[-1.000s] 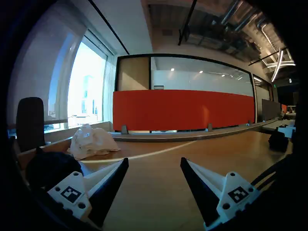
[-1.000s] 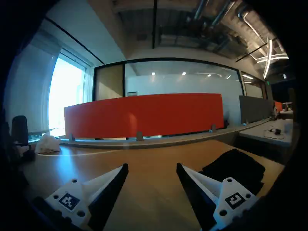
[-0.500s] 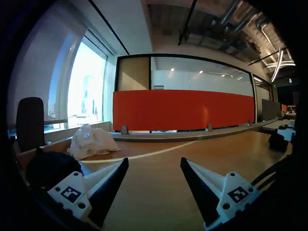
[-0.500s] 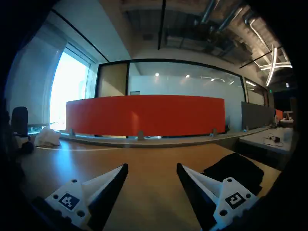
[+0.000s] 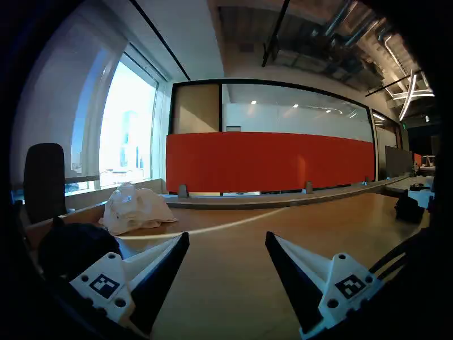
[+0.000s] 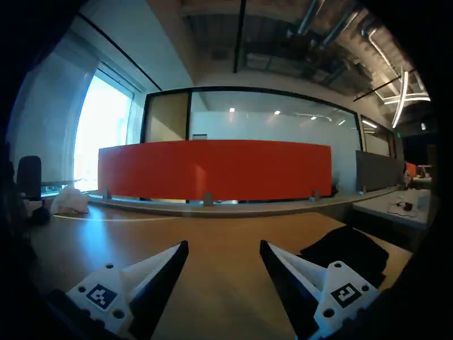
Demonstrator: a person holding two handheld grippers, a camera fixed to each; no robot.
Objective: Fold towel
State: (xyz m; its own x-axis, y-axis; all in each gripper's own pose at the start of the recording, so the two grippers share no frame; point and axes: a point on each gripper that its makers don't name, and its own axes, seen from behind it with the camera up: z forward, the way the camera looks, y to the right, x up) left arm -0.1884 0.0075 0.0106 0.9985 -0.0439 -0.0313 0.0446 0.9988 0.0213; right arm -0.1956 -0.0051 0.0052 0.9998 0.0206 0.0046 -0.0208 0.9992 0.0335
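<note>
Mid-left in the left gripper view, a crumpled white cloth (image 5: 136, 208) sits on the table (image 5: 340, 221); the left gripper (image 5: 226, 235), bottom centre, gapes wide and empty. So does the right gripper (image 6: 223, 243). A flat black cloth (image 6: 348, 255), probably the towel, lies lower right in its view: approach low, pinching one near corner cleanly.

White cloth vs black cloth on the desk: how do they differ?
Colour: the white cloth is pale, the black cloth dark. Pose: the white cloth is bunched into a heap; the black cloth lies lower and flatter. Place: in the right gripper view the white cloth sits far left, the black cloth right. Both rest on the wooden desk.
</note>
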